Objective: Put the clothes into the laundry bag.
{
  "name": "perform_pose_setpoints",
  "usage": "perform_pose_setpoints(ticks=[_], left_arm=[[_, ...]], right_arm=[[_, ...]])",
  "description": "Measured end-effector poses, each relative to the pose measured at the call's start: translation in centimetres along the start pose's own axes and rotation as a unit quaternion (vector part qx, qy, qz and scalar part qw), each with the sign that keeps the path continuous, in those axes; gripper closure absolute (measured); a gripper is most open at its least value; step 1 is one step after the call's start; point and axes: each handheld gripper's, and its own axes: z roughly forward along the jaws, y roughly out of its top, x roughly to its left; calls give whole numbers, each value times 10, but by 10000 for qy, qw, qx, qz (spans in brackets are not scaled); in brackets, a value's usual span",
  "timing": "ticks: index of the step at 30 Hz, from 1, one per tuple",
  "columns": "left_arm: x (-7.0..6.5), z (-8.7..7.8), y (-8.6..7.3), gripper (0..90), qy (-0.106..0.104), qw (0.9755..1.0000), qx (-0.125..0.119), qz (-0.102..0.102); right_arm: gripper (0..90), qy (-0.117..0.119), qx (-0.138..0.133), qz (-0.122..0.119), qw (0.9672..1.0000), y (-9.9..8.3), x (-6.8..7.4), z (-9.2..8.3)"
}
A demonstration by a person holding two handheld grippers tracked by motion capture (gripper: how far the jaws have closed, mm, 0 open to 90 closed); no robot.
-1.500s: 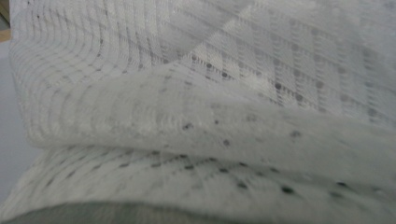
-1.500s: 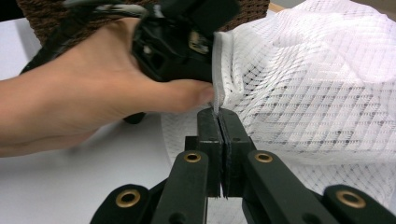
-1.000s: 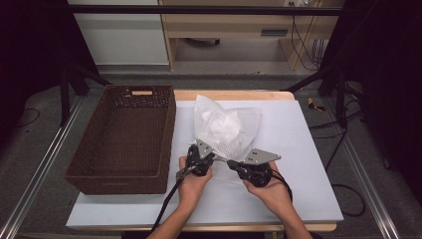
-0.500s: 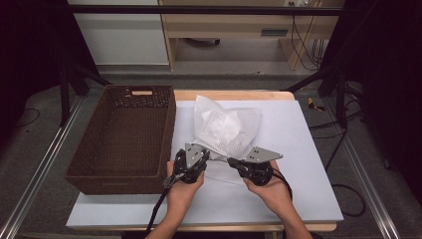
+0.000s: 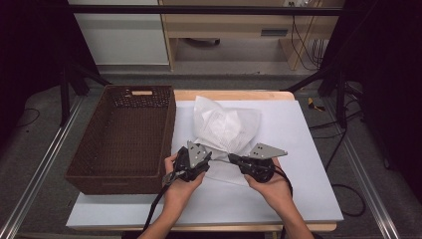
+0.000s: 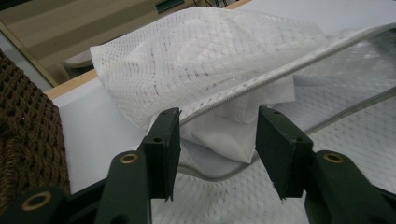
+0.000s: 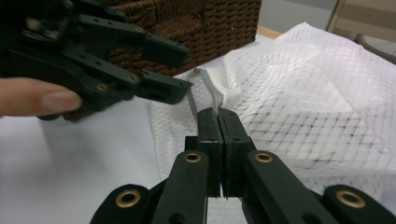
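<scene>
While the white mesh bag (image 5: 226,130) is lying on the worktop (image 5: 308,144) just beside the brown wicker basket (image 5: 124,137), its near zipped edge is being pinched by the right claw (image 7: 219,122), whose jaws are pressed together on the zipper strip (image 7: 209,91). The left claw (image 6: 217,130) is being held just in front of the bag's open mouth, and its jaws have just been opening; they are standing about half apart, with the zipped rim and a fold of mesh seen between them but not being pressed by either pad. In the high view the left claw (image 5: 206,160) and the right claw (image 5: 233,159) are being held close together at the bag's near edge, each in one of the person's hands.
</scene>
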Motion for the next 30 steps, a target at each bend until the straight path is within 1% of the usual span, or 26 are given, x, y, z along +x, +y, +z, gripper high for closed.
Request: perform_pose_setpoints(ticks=[1, 2, 4, 5, 7, 8, 10, 11, 13, 14, 15, 16, 17, 18, 19, 20, 22, 23, 24, 25, 26, 27, 28, 29, 30], left_arm=[[2, 6, 2, 489, 31, 10000, 38, 47], [2, 6, 2, 489, 31, 10000, 38, 47], [3, 14, 4, 490, 33, 9998, 141, 122], [3, 14, 4, 497, 33, 9998, 141, 122], [4, 18, 5, 504, 25, 9997, 191, 153], [4, 21, 5, 513, 23, 9997, 177, 173], [4, 24, 6, 564, 50, 9994, 204, 274], [5, 26, 6, 619, 44, 9993, 211, 315], [6, 27, 7, 695, 49, 9996, 135, 239], [6, 27, 7, 724, 49, 9996, 135, 239], [8, 28, 8, 764, 49, 9995, 132, 289], [8, 28, 8, 797, 49, 9995, 132, 289], [8, 28, 8, 797, 38, 9995, 124, 301], [8, 29, 8, 827, 18, 9994, 154, 316], [8, 28, 9, 874, -30, 9993, 187, 307], [8, 28, 9, 883, -30, 9993, 187, 307], [8, 26, 8, 887, -51, 9994, 236, 268], [8, 21, 7, 889, -82, 9995, 233, 181], [8, 21, 7, 889, -82, 9995, 233, 181], [8, 15, 6, 889, -106, 9997, 209, 80], [8, 15, 6, 889, -106, 9997, 209, 80], [8, 9, 5, 889, -128, 9997, 205, 62], [8, 9, 5, 889, -128, 9997, 205, 62], [8, 1, 4, 889, -161, 9998, 140, 25], [8, 1, 4, 889, -161, 9998, 140, 25]], right_arm=[[893, 5, -10, 5, 10000, 0, 0, 0], [892, 10, -13, 5, 10000, 1, 1, -1], [892, 13, -15, 8, 10000, 1, 1, -1], [892, 13, -15, 8, 10000, 1, 1, -1], [893, 13, -21, 7, 10000, 1, 0, -1], [892, 12, -19, 12, 10000, 1, 0, -1], [892, 8, -13, 19, 10000, 1, -1, -1], [892, 3, -9, 20, 10000, 0, -2, -1], [892, -5, 1, 21, 10000, 0, -3, -1], [893, -16, 0, 23, 10000, 0, -3, -1], [892, -18, 1, 33, 10000, -1, -4, -1], [892, -18, 1, 33, 10000, -1, -4, -1], [892, -19, 8, 36, 10000, -1, -4, -1], [892, -24, 12, 34, 10000, -1, -4, -1], [892, -25, 28, 25, 10000, -1, -5, 0], [892, -25, 28, 25, 10000, -1, -5, 0], [892, -35, 50, 13, 10000, -1, -5, 0], [892, -39, 56, -2, 10000, -2, -5, 0], [892, -49, 63, -7, 10000, -2, -5, 0], [892, -57, 71, -13, 10000, -2, -5, 0], [892, -61, 78, -14, 10000, -2, -6, 0], [892, -62, 83, -10, 9999, -2, -6, 0], [892, -65, 81, -11, 9999, -2, -6, -1], [892, -67, 82, -17, 9999, -1, -6, -2], [892, -67, 82, -17, 9999, -1, -6, -2]])
